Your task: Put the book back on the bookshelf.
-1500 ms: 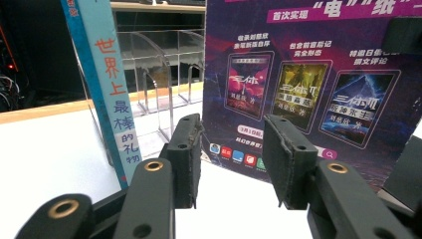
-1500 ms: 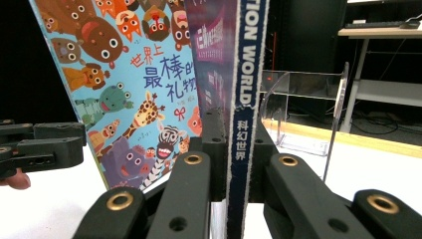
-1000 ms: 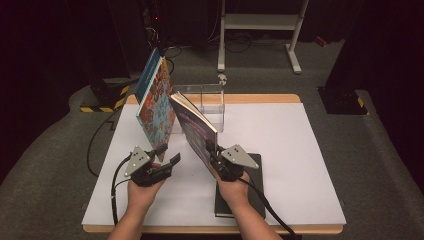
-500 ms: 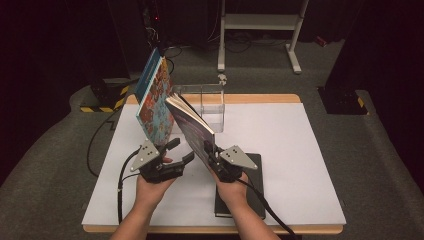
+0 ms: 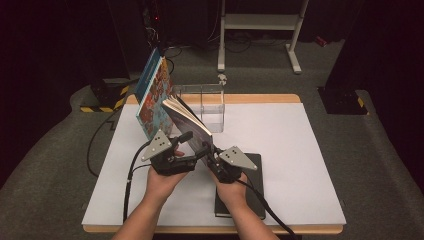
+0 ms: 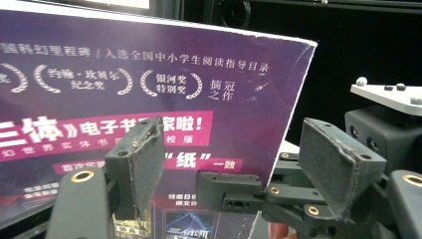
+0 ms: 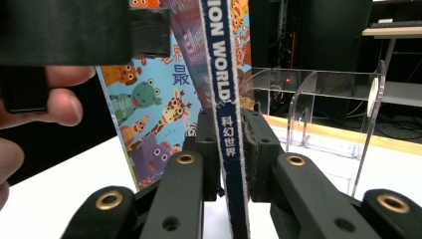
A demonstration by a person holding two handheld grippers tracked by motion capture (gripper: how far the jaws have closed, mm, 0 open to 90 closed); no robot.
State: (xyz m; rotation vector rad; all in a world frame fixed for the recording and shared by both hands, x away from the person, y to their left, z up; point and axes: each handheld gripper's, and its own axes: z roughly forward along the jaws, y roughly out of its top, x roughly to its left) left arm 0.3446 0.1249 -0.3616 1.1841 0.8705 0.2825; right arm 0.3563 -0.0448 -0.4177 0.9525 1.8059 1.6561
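My right gripper (image 5: 206, 147) is shut on the lower spine of a purple-covered book (image 5: 188, 118), which it holds upright and tilted above the white table (image 5: 290, 140). In the right gripper view the jaws (image 7: 230, 124) pinch the blue spine (image 7: 221, 74). My left gripper (image 5: 192, 145) is close beside it on the left, open. Its jaws have just been opening, and nothing is pressed between its pads (image 6: 149, 164). The purple back cover (image 6: 149, 84) faces them from just beyond, and the left gripper (image 6: 234, 144) holds nothing.
A colourful animal picture book (image 5: 152, 97) leans upright against a clear acrylic stand (image 5: 207, 102) at the table's back. A black book (image 5: 250, 195) lies flat under my right hand. Cables trail from both grippers toward the front edge.
My left gripper has moved right and upward, closer to the held book, and its jaws stand wider. The right gripper and the purple book have stayed in place.
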